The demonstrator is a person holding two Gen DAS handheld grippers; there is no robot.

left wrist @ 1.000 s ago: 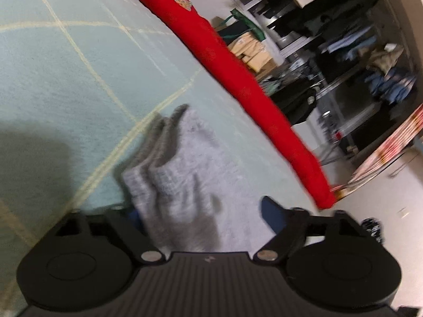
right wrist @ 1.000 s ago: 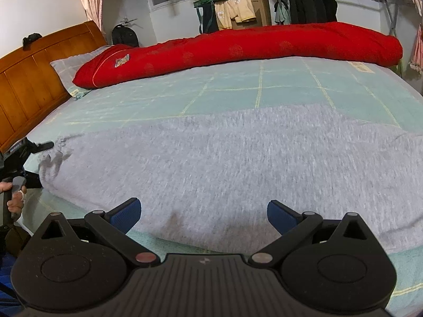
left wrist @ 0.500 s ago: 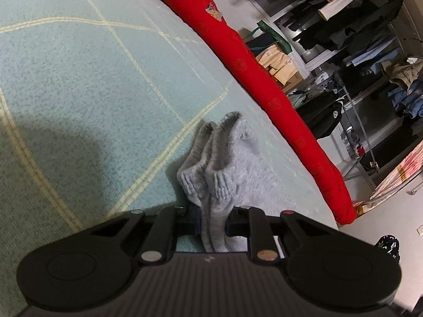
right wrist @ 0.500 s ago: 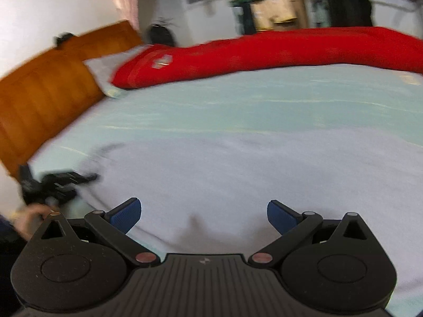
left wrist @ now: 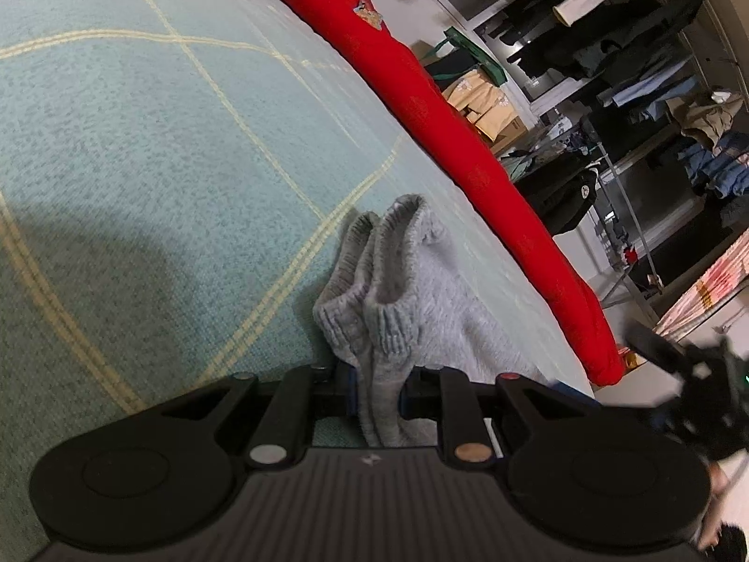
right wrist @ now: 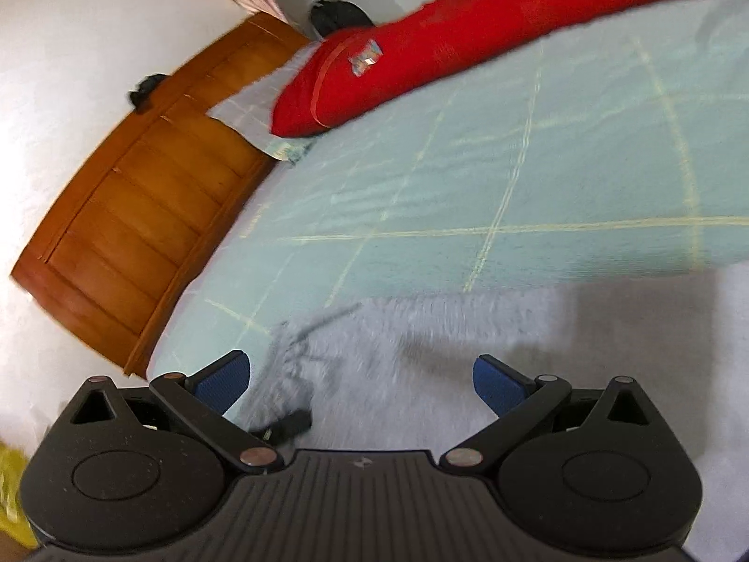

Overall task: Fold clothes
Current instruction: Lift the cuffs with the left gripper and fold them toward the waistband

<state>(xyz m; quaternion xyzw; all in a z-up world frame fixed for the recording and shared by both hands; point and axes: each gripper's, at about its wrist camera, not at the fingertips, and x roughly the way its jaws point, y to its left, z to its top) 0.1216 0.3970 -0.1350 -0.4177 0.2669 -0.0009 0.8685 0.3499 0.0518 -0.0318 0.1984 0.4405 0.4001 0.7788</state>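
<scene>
Grey knit garment (left wrist: pixel 412 299) with ribbed cuffs lies on the bed's (left wrist: pixel 140 140) matt woven cover; beside it, a glossy wooden headboard (right wrist: pixel 140 215).

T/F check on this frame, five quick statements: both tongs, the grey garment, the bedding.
1. The left tongs are shut on the ribbed edge of the grey knit garment. True.
2. The right tongs grip the garment. False: their blue pads stand wide apart above the grey fabric, holding nothing.
3. The long red bolster pillow lies on top of the grey garment. False: it lies along the far side of the bed, apart from the garment.
4. The pale green bedspread with yellow grid lines covers the bed. True.
5. The headboard is white metal. False: it is brown wood.
</scene>
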